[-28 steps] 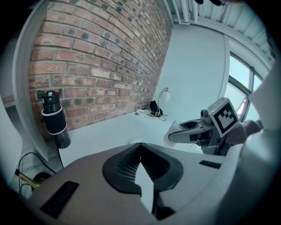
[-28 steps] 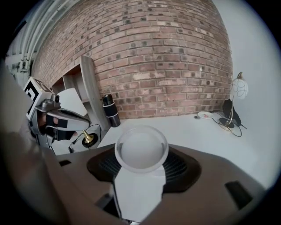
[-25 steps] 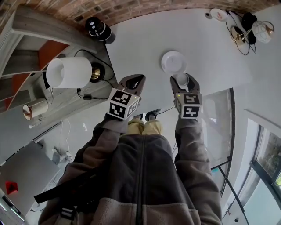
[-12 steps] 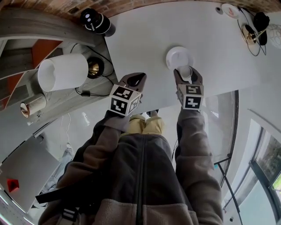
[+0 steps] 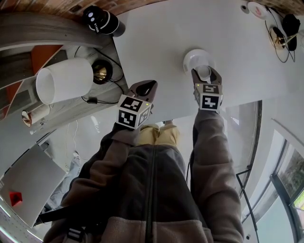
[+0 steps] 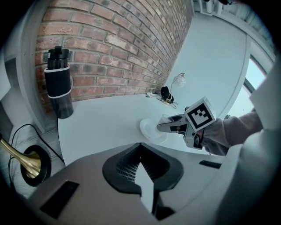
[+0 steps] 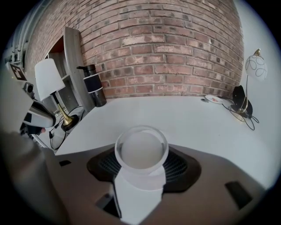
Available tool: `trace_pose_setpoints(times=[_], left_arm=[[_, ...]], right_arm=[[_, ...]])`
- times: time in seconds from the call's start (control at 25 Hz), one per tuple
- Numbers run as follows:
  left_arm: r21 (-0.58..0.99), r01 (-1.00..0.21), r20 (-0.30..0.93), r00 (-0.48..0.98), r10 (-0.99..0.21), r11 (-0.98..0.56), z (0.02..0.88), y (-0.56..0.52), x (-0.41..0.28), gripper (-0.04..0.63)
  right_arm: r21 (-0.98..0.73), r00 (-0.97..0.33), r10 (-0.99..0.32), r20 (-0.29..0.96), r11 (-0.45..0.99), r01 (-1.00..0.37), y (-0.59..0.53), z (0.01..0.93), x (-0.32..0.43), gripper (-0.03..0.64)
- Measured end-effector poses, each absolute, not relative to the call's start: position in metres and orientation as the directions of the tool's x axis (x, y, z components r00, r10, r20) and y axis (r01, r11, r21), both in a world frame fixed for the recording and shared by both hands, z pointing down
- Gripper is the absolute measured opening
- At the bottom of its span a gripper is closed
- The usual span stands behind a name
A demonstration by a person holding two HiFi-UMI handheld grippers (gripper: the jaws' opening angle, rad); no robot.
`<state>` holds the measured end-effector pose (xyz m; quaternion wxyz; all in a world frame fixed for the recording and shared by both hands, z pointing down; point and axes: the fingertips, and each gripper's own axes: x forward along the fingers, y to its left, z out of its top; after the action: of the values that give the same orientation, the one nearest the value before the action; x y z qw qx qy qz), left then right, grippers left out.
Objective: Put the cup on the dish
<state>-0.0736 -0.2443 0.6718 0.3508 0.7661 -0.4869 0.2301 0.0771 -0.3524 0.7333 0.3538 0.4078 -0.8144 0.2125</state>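
Note:
A white dish [image 5: 194,58] lies on the pale table [image 5: 156,42]. My right gripper [image 5: 205,76] is shut on a small translucent white cup [image 5: 204,70], which is upright at the dish's near rim and overlaps it. In the right gripper view the cup [image 7: 141,151] fills the space between the jaws and hides the dish. The left gripper view shows the dish [image 6: 150,130] with the cup [image 6: 165,119] at its right side; whether they touch I cannot tell. My left gripper [image 5: 144,86] hovers over the table's near edge, shut and empty.
A black flask [image 5: 101,22] stands at the table's back left by the brick wall. Left of the table are a lamp with a white shade [image 5: 64,80] and a brass base [image 5: 99,71]. At the far right are a small plate [image 5: 259,9] and a globe lamp with cables [image 5: 285,26].
My right gripper has carried the cup away from me up to the dish, from short of its rim to overlapping it. The left gripper has stayed about where it was.

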Motion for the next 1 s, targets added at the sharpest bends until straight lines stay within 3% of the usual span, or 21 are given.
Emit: trace_pose_setpoints(times=[1.0], left_arm=[[0.318, -0.912, 0.712, 0.411, -0.569, -0.260, 0.687, -0.243, -0.077, 0.005]], right_arm=[[-0.021, -0.435, -0.542, 0.719, 0.609, -0.793, -0.371, 0.755, 0.073, 0.262]])
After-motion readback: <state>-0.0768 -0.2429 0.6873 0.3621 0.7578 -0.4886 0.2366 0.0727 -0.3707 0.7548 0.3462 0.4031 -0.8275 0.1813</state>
